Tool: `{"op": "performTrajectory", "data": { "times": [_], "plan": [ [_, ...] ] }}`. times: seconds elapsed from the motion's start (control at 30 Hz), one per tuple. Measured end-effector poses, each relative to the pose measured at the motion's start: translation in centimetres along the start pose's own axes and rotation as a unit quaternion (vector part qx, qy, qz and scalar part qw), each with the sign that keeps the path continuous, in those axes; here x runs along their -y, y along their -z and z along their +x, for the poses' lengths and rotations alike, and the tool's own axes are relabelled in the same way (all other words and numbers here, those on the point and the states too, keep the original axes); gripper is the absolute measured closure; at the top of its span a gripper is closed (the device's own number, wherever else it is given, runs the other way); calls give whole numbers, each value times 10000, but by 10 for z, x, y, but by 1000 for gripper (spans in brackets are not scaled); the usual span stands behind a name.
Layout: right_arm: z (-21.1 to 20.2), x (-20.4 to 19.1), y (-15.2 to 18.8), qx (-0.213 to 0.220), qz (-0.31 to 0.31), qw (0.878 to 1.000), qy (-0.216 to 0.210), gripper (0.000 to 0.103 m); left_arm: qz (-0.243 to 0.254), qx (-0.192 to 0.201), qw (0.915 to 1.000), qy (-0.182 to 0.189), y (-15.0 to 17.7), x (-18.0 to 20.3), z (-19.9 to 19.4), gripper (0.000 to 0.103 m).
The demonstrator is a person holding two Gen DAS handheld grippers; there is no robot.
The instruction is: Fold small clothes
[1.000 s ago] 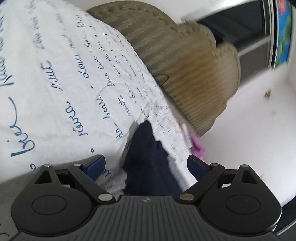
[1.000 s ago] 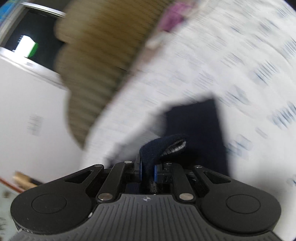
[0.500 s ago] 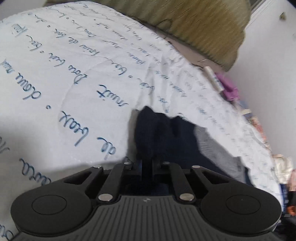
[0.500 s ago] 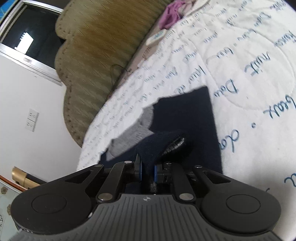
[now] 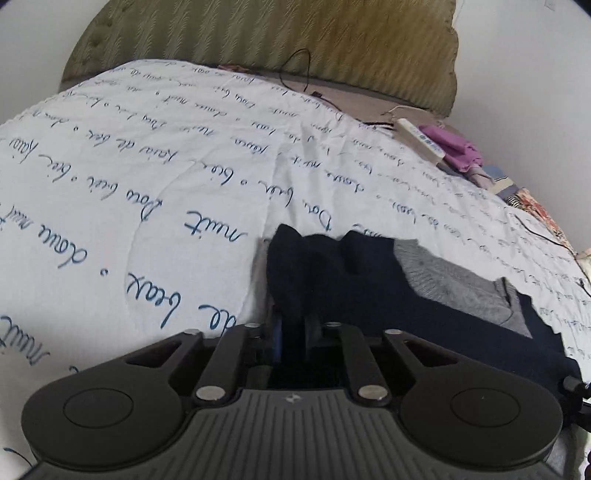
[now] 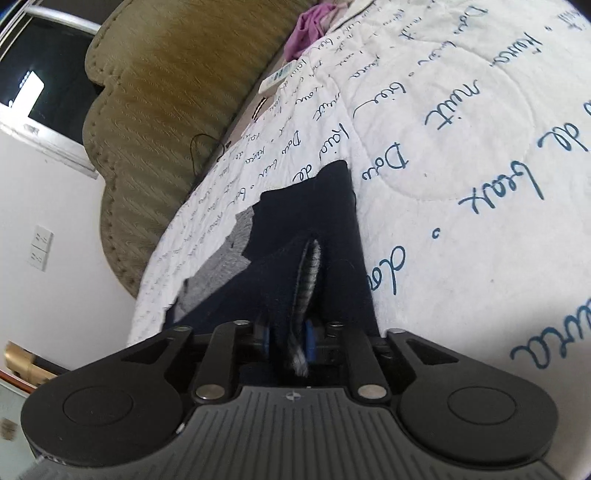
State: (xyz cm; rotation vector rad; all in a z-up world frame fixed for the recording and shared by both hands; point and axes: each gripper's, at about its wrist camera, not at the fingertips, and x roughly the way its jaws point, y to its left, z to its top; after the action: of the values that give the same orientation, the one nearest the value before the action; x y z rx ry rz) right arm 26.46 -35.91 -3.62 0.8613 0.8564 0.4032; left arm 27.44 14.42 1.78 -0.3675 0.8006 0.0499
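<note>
A small dark navy garment (image 5: 369, 288) with a grey part (image 5: 458, 284) lies on a white quilt with blue script (image 5: 147, 177). My left gripper (image 5: 293, 328) is shut on a bunched navy edge of the garment at its near left end. In the right wrist view my right gripper (image 6: 288, 338) is shut on another edge of the same garment (image 6: 317, 218), where a grey striped inner layer (image 6: 308, 269) shows between the pads. The grey part (image 6: 225, 254) lies to the left there.
An olive padded headboard (image 5: 258, 33) stands behind the bed. A white remote (image 5: 419, 142) and purple cloth (image 5: 458, 149) lie near the far right edge, with a thin black cable (image 5: 295, 70). A white wall with a socket (image 6: 40, 247) is left of the bed.
My left gripper has closed on the navy garment's edge and the view has swung toward the headboard. My right gripper stays shut and the garment's edge has turned, showing its grey inner layer.
</note>
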Motion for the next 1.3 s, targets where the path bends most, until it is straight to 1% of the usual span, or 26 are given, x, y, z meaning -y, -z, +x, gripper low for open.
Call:
{"op": "performTrajectory", "data": {
  "times": [0.03, 0.1, 0.17, 0.2, 0.27, 0.3, 0.33, 0.37, 0.4, 0.43, 0.5, 0.57, 0.63, 0.7, 0.73, 0.77, 0.83, 0.9, 0.97, 1.0, 1.07, 1.1, 1.13, 1.2, 1.27, 1.3],
  "plan": [
    [-5, 1, -2, 15, 73, 10000, -59, 62, -35, 5, 10000, 28, -3, -1, 0, 79],
    [-13, 1, -8, 79, 157, 9997, -162, 58, -76, 65, 9999, -36, -10, -3, 3, 55],
    [-14, -2, -14, 145, 223, 9994, -237, 56, -65, 82, 9997, -207, -18, -2, 11, 45],
    [-12, -5, -17, 164, 204, 9994, -207, 56, -45, 21, 9997, -228, -21, 0, 17, 45],
    [-4, -9, -24, 124, 148, 9998, -102, 55, 159, -62, 9995, -262, -23, 7, 28, 49],
    [1, -9, -27, 103, 128, 9999, -30, 55, 351, -44, 9986, -381, -21, 13, 33, 73],
    [7, -10, -28, 96, 78, 9999, 76, 64, 529, -15, 9973, -511, -20, 18, 37, 86],
    [12, -11, -29, 97, -46, 9998, 165, 74, 573, 7, 9969, -544, -19, 19, 38, 95],
    [16, -14, -30, 111, -214, 9993, 296, 89, 491, 39, 9973, -538, -20, 18, 36, 96],
    [17, -18, -29, 143, -365, 9984, 415, 89, 443, 78, 9976, -534, -20, 17, 33, 97],
    [5, -27, -26, 509, -722, 9955, 337, 91, 506, 223, 9967, -597, -18, 15, 29, 97],
    [-3, -23, -26, 802, -821, 9928, 354, 92, 471, 168, 9971, -581, -13, 9, 37, 97],
    [12, -4, -26, 521, -648, 9940, 713, 96, 517, 216, 9964, -644, -11, 12, 37, 97],
    [10, -2, -23, 641, -592, 9944, 592, 93, 639, 220, 9951, -726, -11, 17, 37, 96],
    [8, -3, -23, 672, -524, 9949, 539, 80, 709, 221, 9945, -745, -11, 18, 36, 94],
    [6, -4, -23, 660, -450, 9954, 526, 77, 770, 269, 9939, -749, -11, 19, 31, 93],
    [-1, -6, -23, 667, -368, 9957, 525, 73, 895, 507, 9910, -859, -8, 21, 15, 88],
    [-21, -14, -21, 946, -467, 9927, 588, 73, 1098, 961, 9834, -1079, -1, 28, -13, 87],
    [-39, -33, -15, 1263, -954, 9842, 790, 73, 1364, 1440, 9747, -1029, 12, 40, -37, 85],
    [-42, -45, -10, 1323, -1330, 9786, 841, 73, 1522, 1538, 9721, -903, 20, 48, -44, 80],
    [-35, -73, 2, 1270, -2095, 9641, 1024, 72, 1878, 1390, 9696, -721, 33, 68, -40, 67],
    [-25, -86, 8, 1166, -2470, 9554, 1118, 67, 2104, 1260, 9669, -703, 41, 78, -32, 61],
    [-13, -96, 13, 1017, -2789, 9472, 1211, 61, 2319, 1110, 9634, -764, 49, 88, -22, 58],
    [15, -105, 21, 659, -3147, 9359, 1437, 59, 2543, 728, 9593, -992, 61, 96, 0, 57],
    [39, -98, 30, 389, -3384, 9221, 1836, 59, 2555, 778, 9587, -976, 67, 90, 5, 53],
    [42, -93, 37, 421, -3587, 9131, 1893, 59, 2512, 786, 9600, -954, 68, 85, 6, 51]
  ]
}}
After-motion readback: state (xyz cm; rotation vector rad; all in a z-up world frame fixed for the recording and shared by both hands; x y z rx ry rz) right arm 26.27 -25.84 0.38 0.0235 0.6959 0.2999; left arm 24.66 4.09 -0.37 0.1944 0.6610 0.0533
